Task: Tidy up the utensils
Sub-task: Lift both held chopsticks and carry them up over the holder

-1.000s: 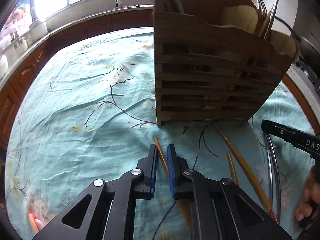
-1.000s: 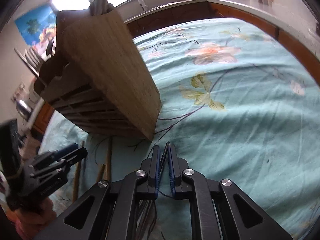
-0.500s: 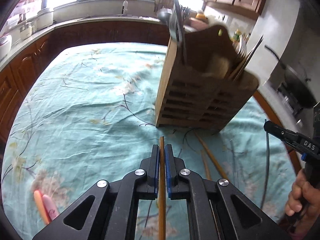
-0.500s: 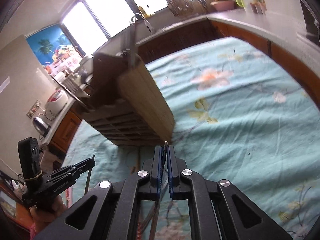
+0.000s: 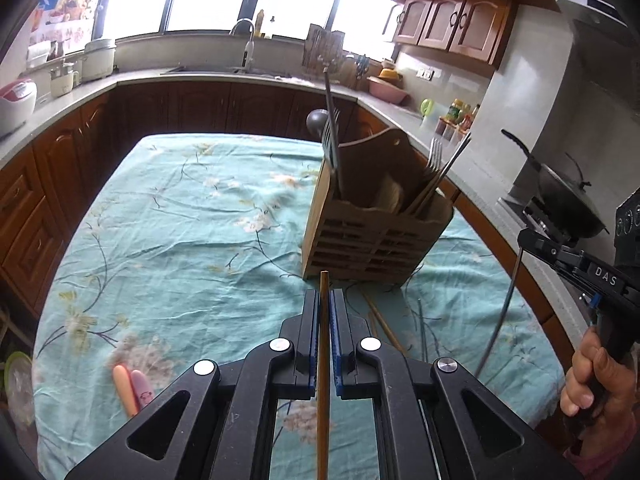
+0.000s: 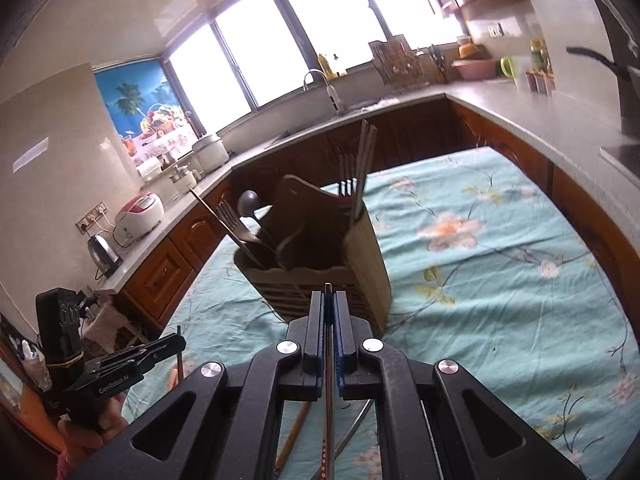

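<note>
My left gripper [image 5: 324, 300] is shut on a wooden chopstick [image 5: 323, 364] and holds it above the teal tablecloth, tip toward the wooden utensil caddy [image 5: 376, 240]. In the right wrist view, my right gripper [image 6: 328, 300] is shut on a thin metal chopstick [image 6: 328, 384], also raised, just in front of the caddy [image 6: 364, 264]. The caddy stands upright with forks [image 5: 434, 160], a spoon and other utensils in it. Each gripper shows in the other's view: the right gripper [image 5: 524, 238] with its chopstick [image 5: 500, 312] hanging down, and the left gripper [image 6: 180, 342].
Loose chopsticks [image 5: 384, 324] lie on the cloth in front of the caddy. Two small pink and orange items [image 5: 130, 390] rest at the near left of the table [image 5: 180, 240]. Dark wooden cabinets and a grey counter surround it; a wok [image 5: 560, 200] sits at the right.
Both grippers have risen from the cloth, each lifting its chopstick. The caddy now looks lower and farther away, and the room above it has come into view.
</note>
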Demonstrator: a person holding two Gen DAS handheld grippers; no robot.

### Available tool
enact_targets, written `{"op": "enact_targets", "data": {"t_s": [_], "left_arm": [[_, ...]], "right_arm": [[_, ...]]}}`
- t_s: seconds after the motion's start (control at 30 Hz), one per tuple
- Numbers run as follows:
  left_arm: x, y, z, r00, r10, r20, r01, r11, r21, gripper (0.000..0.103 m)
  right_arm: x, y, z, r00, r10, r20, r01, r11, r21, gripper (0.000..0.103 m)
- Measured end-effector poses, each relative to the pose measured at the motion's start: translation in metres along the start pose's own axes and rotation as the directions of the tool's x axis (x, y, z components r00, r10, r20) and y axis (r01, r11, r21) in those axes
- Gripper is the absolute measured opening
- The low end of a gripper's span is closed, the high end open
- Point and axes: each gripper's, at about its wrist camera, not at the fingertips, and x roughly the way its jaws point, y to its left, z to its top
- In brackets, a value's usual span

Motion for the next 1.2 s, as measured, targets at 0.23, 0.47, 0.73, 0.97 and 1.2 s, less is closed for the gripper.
{"op": "enact_targets", "data": {"t_s": [0.23,0.47,0.73,0.97,1.2], "left_arm": [[-0.031,-0.001,0.001,0.999,-0.001,0.051,0.001,1.000,0.001,0.004],[-0.049,0.000,0.003,0.995,-0.004,0.103,0.006,1.000,-0.011,0.004],[-0.063,0.002,0.008,0.986,-0.011,0.165,0.015,1.000,-0.020,0.004],[-0.073,0.001,0.018,0.969,-0.018,0.245,0.026,0.999,-0.028,0.004],[-0.075,-0.001,0.030,0.950,-0.030,0.311,0.040,0.999,-0.025,0.004]], "right_arm": [[-0.021,0.013,0.007,0.999,0.015,0.044,-0.014,0.999,-0.029,0.004],[-0.036,0.021,0.013,0.996,0.024,0.082,-0.020,0.999,-0.049,0.004],[-0.046,0.024,0.018,0.993,0.030,0.117,-0.024,0.998,-0.053,0.004],[-0.052,0.027,0.028,0.987,0.035,0.157,-0.026,0.998,-0.061,0.004],[-0.056,0.031,0.042,0.978,0.041,0.204,-0.027,0.997,-0.068,0.004]]}}
